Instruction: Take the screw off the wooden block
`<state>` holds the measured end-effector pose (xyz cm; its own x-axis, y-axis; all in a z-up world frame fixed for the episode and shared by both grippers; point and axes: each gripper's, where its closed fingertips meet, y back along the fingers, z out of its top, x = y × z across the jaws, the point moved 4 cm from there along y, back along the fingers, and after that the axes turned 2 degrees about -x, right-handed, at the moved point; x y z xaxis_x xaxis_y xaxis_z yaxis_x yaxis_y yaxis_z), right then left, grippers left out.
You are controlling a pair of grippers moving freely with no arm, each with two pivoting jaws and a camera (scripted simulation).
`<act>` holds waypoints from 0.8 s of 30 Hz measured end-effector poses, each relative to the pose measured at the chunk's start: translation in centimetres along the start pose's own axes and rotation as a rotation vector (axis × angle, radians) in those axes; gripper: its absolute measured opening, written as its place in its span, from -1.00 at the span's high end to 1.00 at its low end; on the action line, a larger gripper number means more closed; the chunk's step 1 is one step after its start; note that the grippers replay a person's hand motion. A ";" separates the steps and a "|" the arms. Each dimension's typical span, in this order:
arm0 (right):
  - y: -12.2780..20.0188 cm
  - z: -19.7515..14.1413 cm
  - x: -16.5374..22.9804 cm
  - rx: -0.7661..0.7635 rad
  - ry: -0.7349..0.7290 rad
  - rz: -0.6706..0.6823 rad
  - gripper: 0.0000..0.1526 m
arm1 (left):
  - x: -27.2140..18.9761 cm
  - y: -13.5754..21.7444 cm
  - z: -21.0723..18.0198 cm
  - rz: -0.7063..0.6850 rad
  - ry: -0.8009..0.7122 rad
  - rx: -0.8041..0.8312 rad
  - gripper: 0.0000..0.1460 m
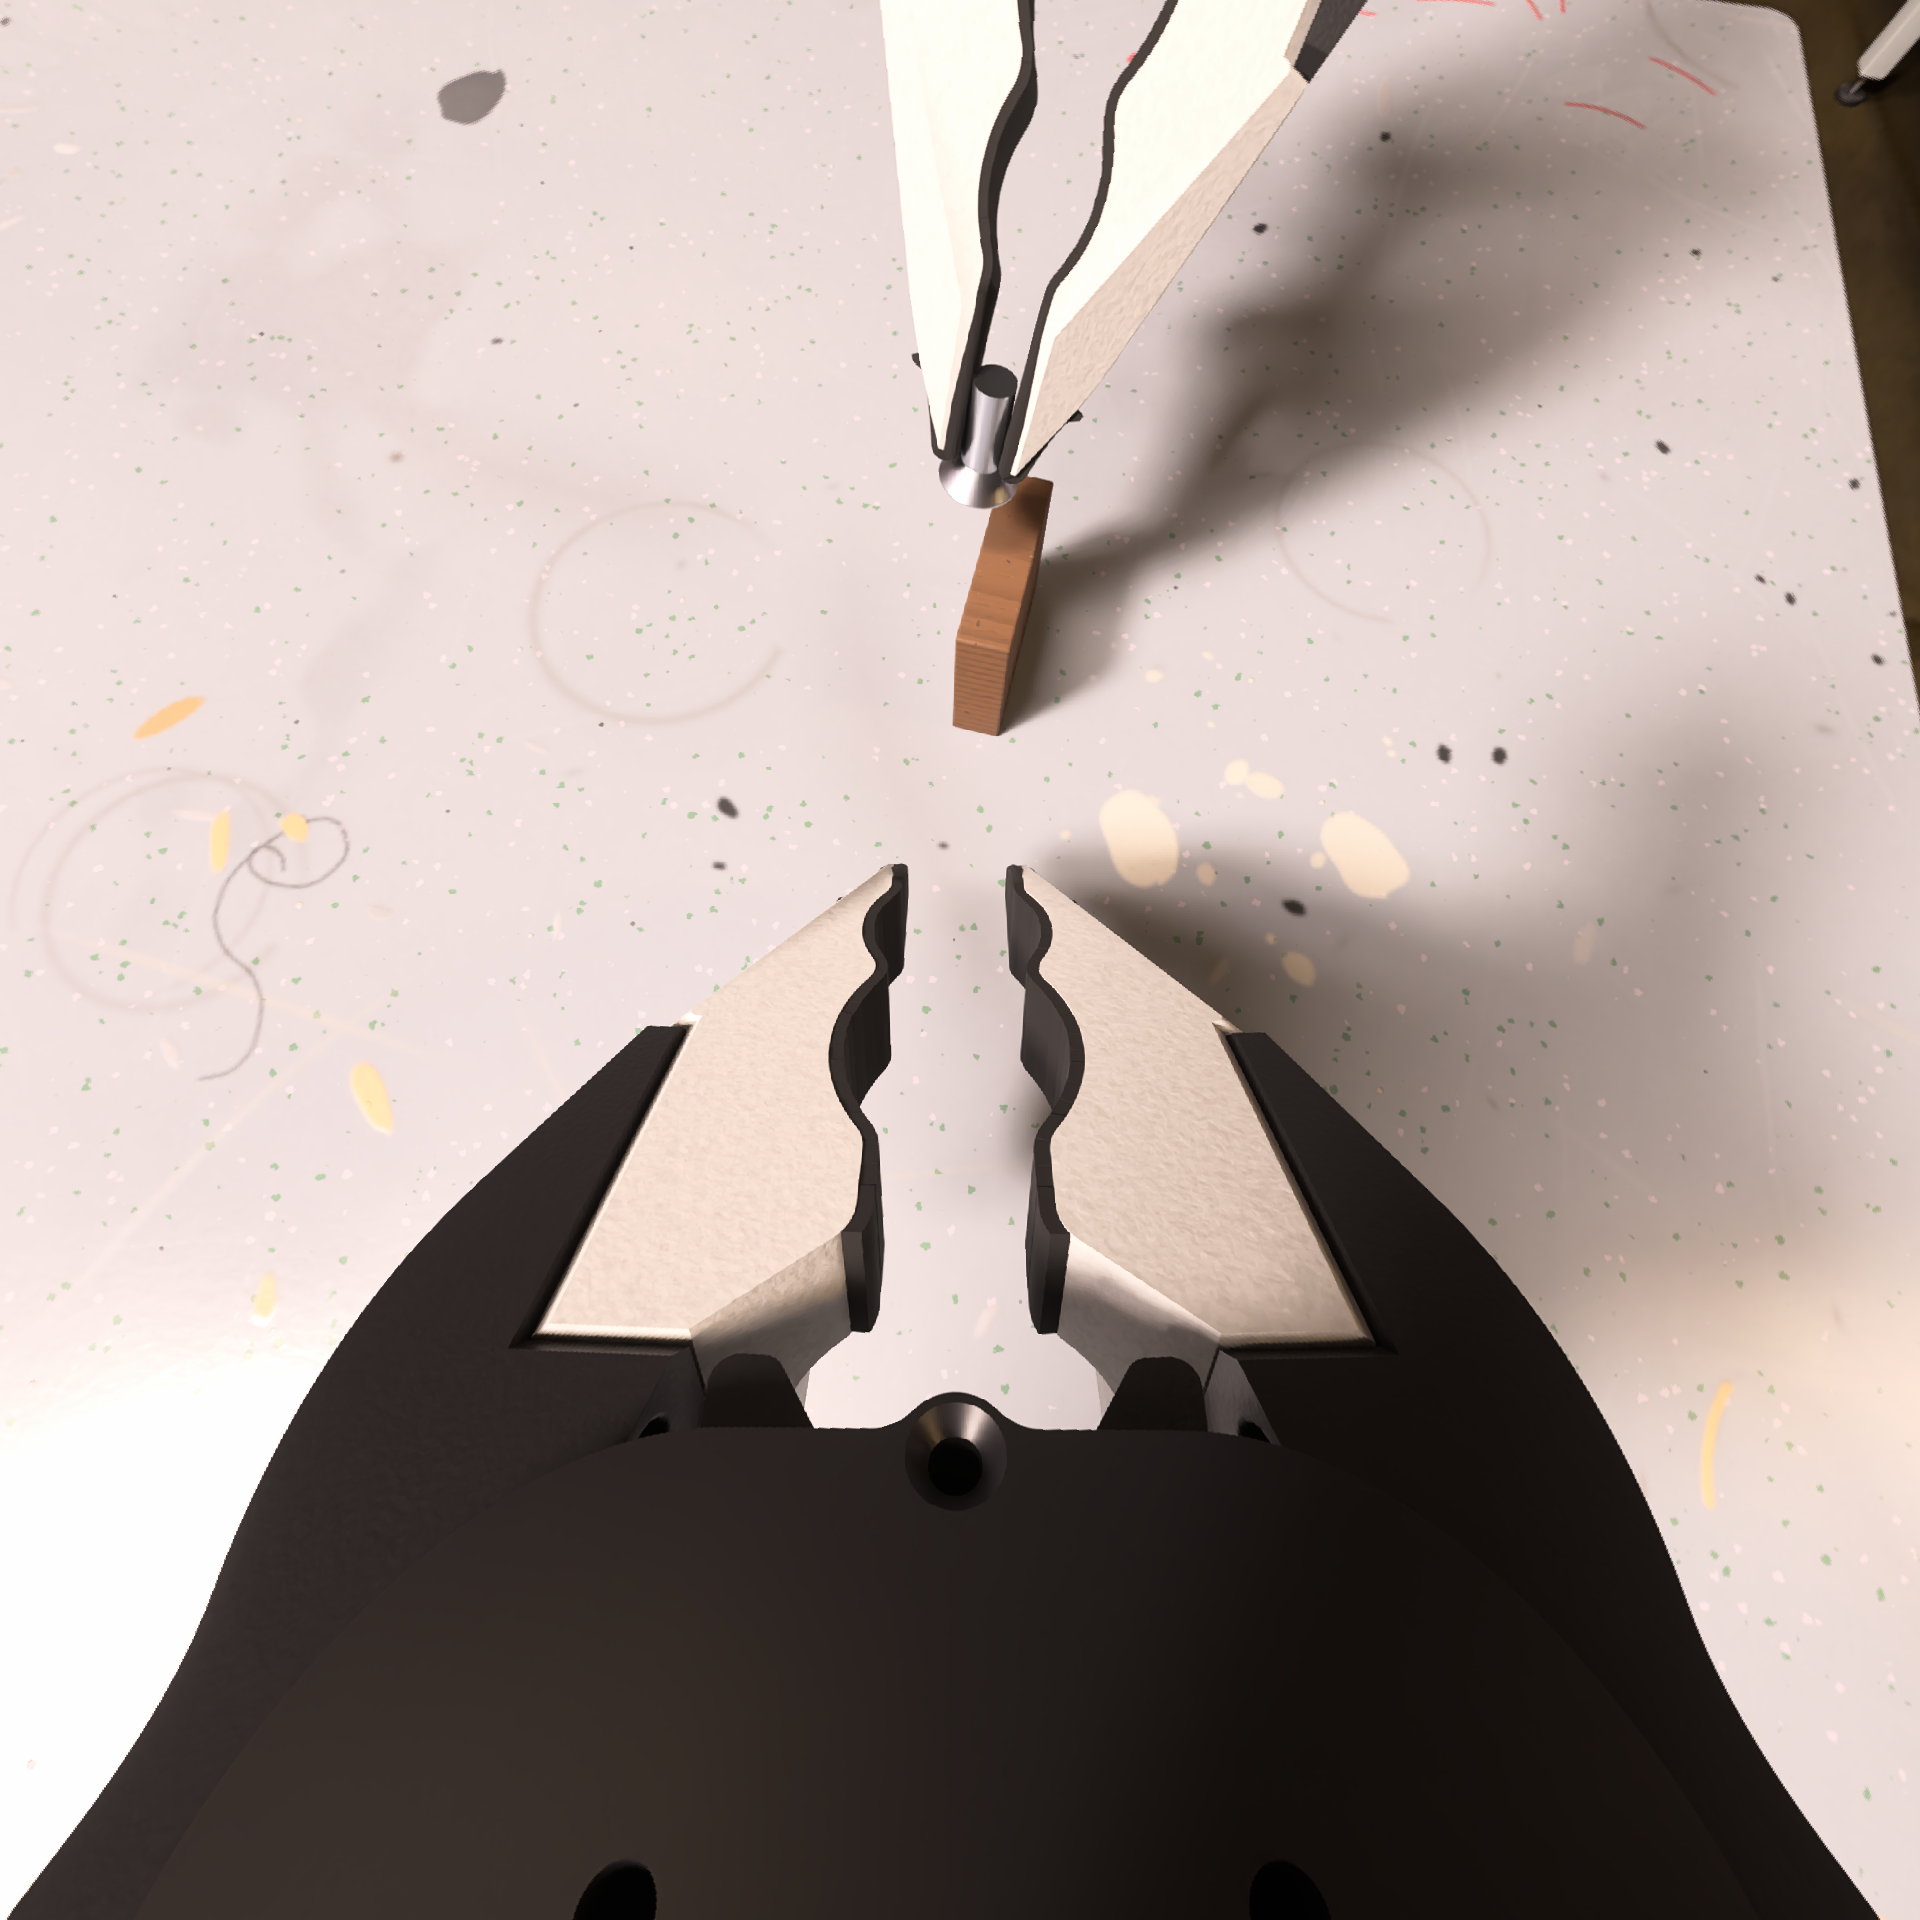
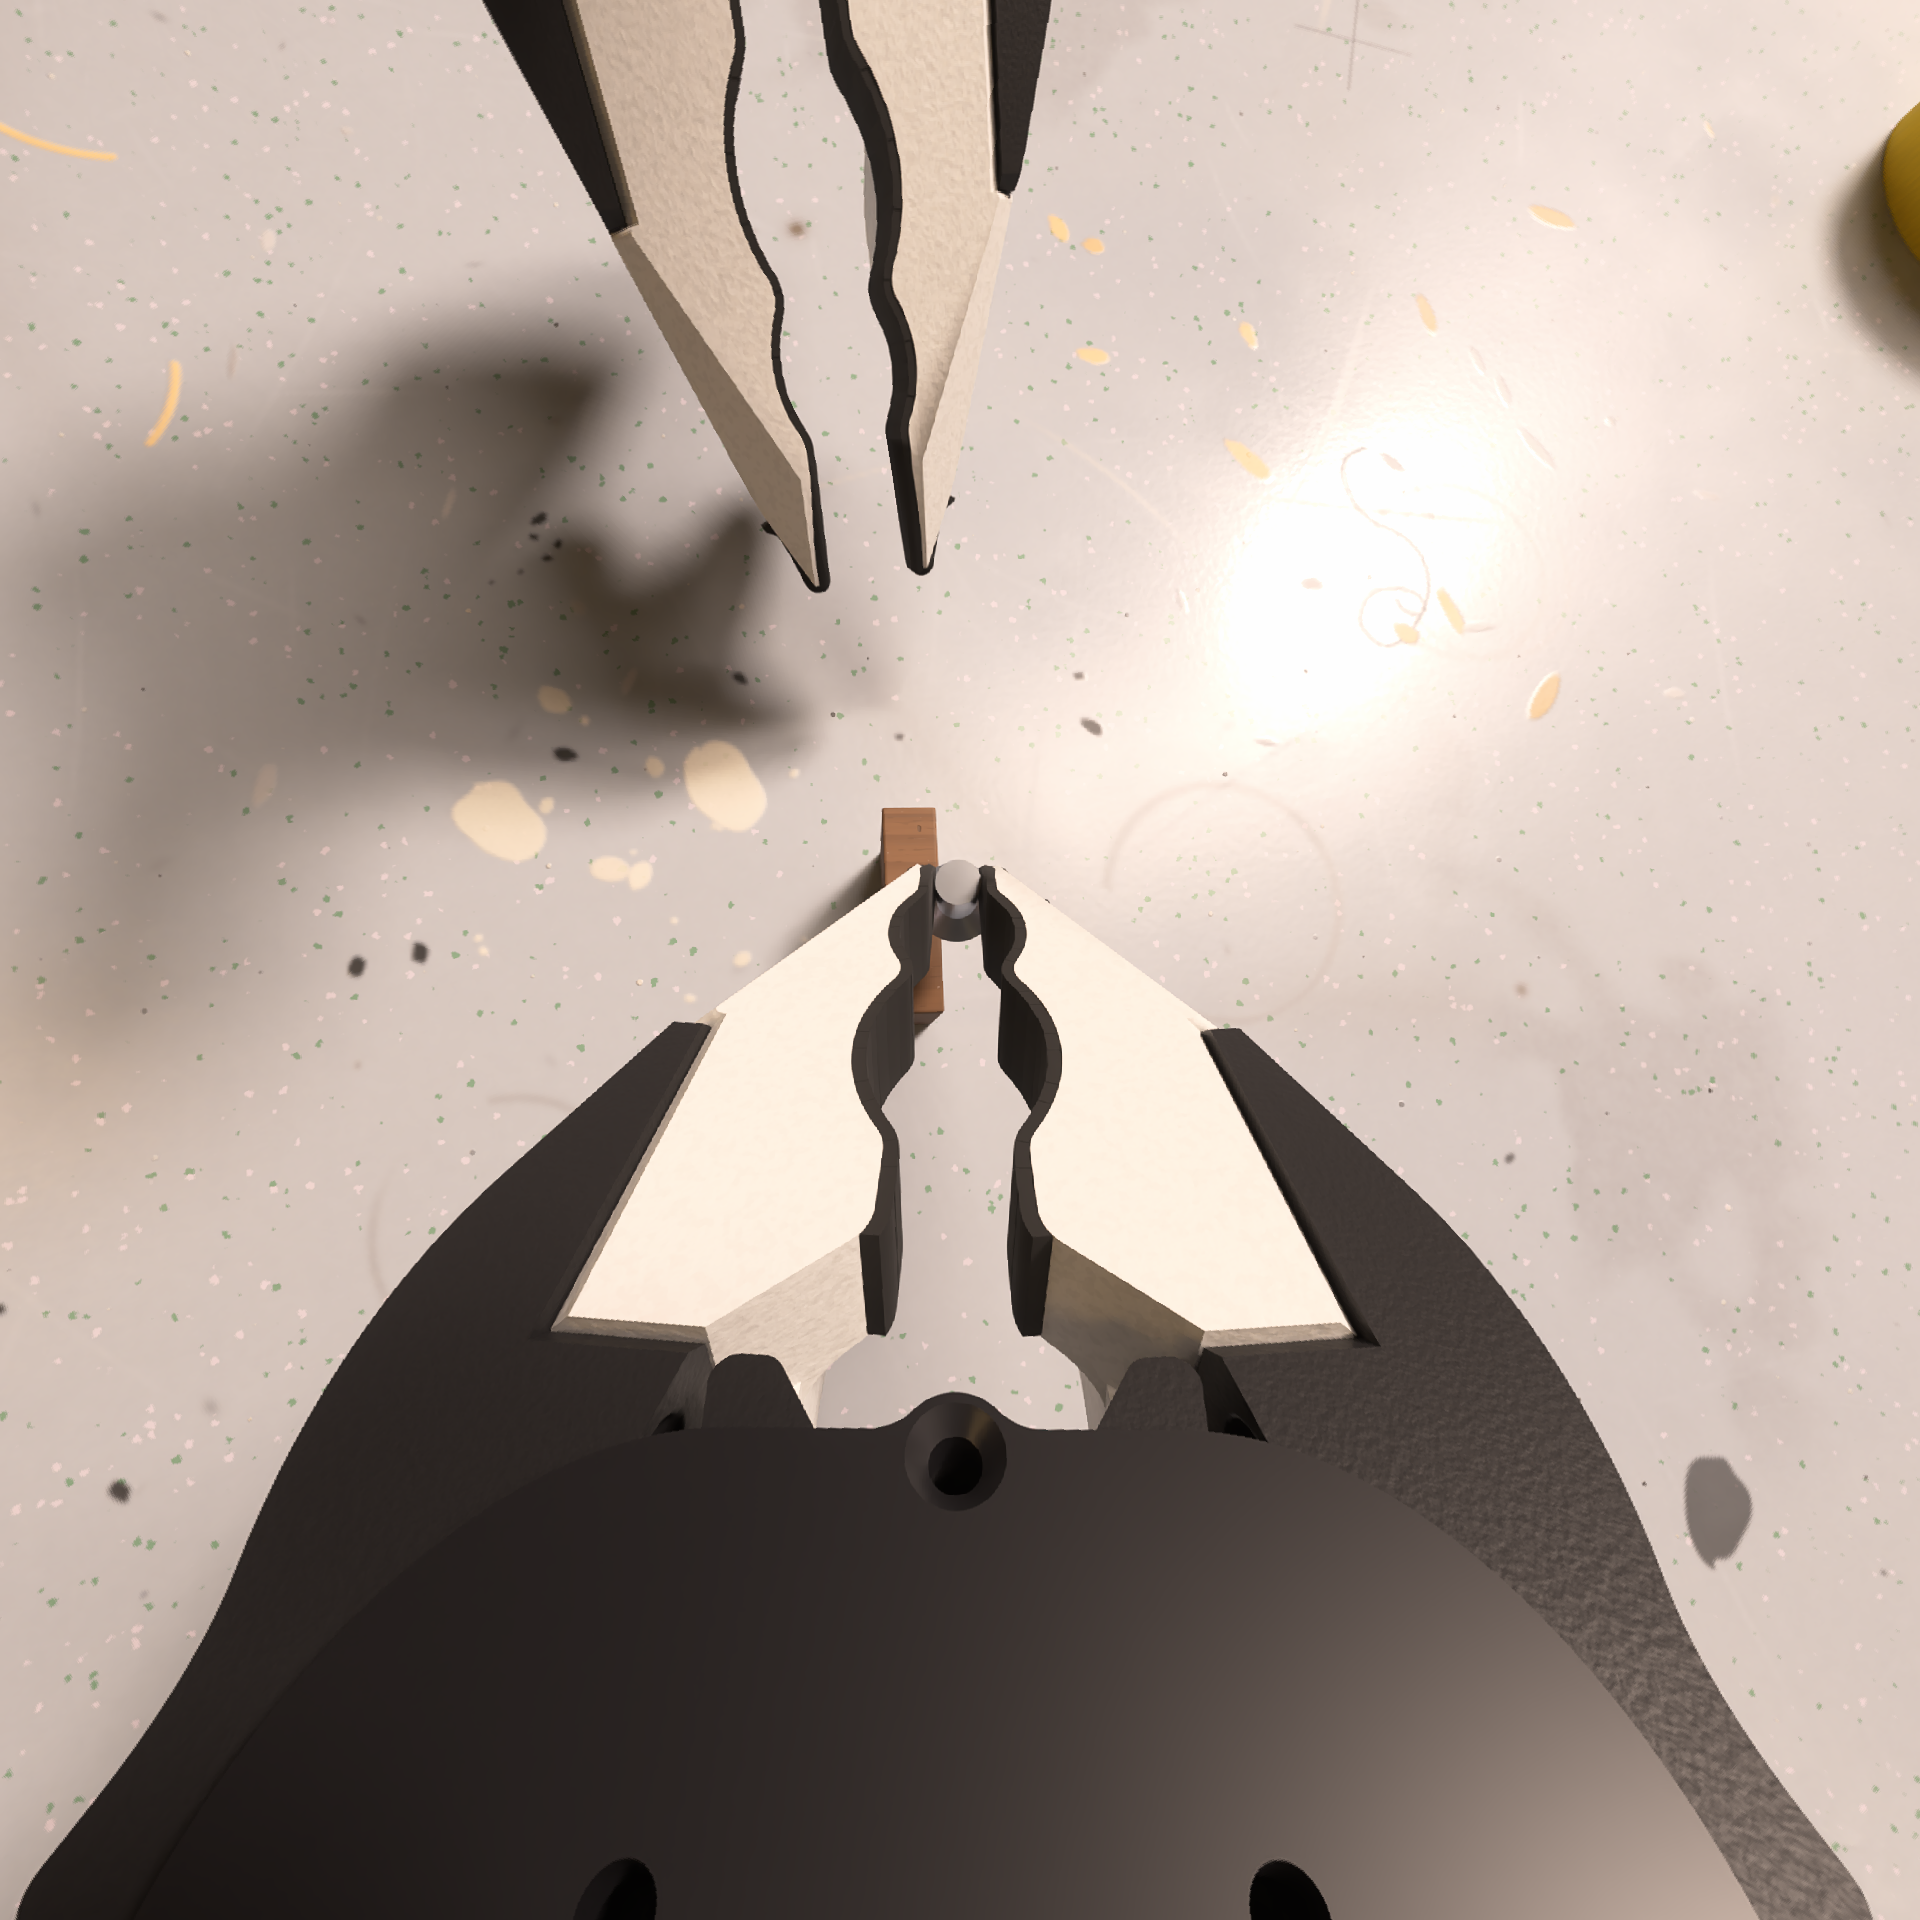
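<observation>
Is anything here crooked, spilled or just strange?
The block stands on its narrow edge rather than lying flat. The right gripper pinches the screw at the block's top. The table is blotched with paint spots and ring marks; nothing looks spilled or broken.

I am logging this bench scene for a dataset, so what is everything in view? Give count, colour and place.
wooden block: one, brown, standing on the table near its middle.
screw: one, silver, at the block's top end, between the right gripper's fingertips.
yellow object: one, cut off at the right wrist view's edge; kind unclear.
table: one, pale, speckled, with stains and paint marks.
right gripper: one, white and black, shut on the screw.
left gripper: one, white and black, open, short of the block.
</observation>
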<state>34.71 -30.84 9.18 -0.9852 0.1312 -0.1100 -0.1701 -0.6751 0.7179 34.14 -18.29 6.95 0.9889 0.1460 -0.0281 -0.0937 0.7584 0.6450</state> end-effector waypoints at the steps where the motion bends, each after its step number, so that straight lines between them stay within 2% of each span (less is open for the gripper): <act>1: 0.0 0.0 0.0 -0.002 -0.001 0.000 0.90 | 0.0 -0.1 0.1 0.006 0.003 0.001 0.75; 6: -0.1 0.0 0.0 0.000 -0.001 -0.002 0.90 | 0.1 -0.3 0.2 0.032 0.025 0.007 0.82; 11: -0.2 0.0 -0.1 0.000 -0.003 -0.003 0.90 | 0.1 -0.4 0.3 0.054 0.037 0.010 0.98; 18: -0.1 0.0 -0.4 -0.001 -0.019 -0.023 0.90 | 0.9 -0.2 0.3 0.109 0.092 0.006 0.99; 24: -0.1 0.3 -0.9 -0.023 -0.080 -0.045 0.90 | 2.0 0.2 0.2 0.133 0.221 -0.027 0.99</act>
<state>35.64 -30.69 9.36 -0.9719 0.2192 -0.0861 -0.2159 -0.6834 0.6974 36.08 -17.94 7.19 0.9184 0.3793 -0.1125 -0.2276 0.7391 0.6340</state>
